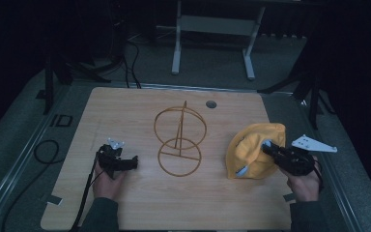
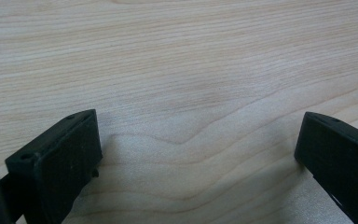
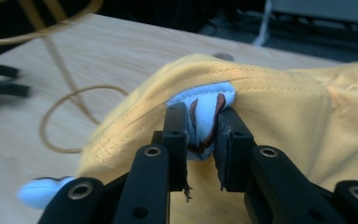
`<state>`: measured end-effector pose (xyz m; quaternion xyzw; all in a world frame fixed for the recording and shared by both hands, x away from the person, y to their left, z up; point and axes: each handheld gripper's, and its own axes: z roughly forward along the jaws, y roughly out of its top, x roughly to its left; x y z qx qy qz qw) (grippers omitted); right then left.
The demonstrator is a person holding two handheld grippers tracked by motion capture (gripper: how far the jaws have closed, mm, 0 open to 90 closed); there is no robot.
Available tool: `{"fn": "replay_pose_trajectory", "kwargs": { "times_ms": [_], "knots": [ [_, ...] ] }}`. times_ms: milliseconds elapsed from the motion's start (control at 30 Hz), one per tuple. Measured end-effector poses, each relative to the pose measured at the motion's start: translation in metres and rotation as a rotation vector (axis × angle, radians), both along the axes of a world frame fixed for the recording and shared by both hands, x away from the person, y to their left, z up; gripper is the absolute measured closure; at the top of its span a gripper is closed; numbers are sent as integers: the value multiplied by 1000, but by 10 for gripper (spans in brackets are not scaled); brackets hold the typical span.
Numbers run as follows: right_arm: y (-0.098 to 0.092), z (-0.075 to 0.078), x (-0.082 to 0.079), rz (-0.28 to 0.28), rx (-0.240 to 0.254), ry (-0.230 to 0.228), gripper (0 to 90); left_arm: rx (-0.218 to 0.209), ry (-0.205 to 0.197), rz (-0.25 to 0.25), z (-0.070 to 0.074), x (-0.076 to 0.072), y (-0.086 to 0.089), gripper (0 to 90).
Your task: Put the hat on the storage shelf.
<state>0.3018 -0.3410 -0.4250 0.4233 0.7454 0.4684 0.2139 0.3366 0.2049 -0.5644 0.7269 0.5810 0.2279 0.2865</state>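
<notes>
A yellow cloth (image 1: 253, 150) lies bunched on the right side of the wooden table (image 1: 125, 111), its longer stretch running from the near edge toward the far right, with the folded hem facing the wire stand (image 1: 179, 140) at the table's middle. The right gripper (image 1: 269, 150) reaches in from the right and is clenched on a pale blue patch (image 3: 205, 112) at the cloth's hem; the right gripper view shows that patch with dark red marks pinched between the two jaws, a detail too small to read from the high view. Another bit of pale blue (image 1: 241, 170) shows at the cloth's near edge. The left gripper (image 1: 134, 161) rests low near the table's left side, well apart from the cloth, pointing toward the stand; the left gripper view shows its jaws spread wide over bare wood grain, holding nothing.
</notes>
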Motion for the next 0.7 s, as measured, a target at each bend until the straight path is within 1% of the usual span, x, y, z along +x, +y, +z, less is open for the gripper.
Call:
{"fn": "replay_pose_trajectory", "kwargs": {
  "times_ms": [67,133,167,200,300,367,467,567,700],
  "knots": [
    [-5,-6,13,-25,-8,30,755,0,0,0,0,0,0,4],
    [-7,-12,23,-47,-45,53,750,0,0,0,0,0,0,4],
    [-8,-16,29,-55,-66,73,727,-1,0,0,0,0,0,4],
    [-8,-16,29,-55,-66,73,727,0,0,0,0,0,0,4],
    [-9,-17,34,-80,-96,87,677,0,0,0,0,0,0,4],
    [-10,-17,34,-89,-100,94,646,0,0,0,0,0,0,4],
    [-11,-14,32,-87,-117,98,604,0,0,0,0,0,0,4],
    [-11,-8,28,-92,-161,98,544,0,0,0,0,0,0,4],
    [-12,-4,28,-82,-178,101,512,0,0,0,0,0,0,4]
  ]
}}
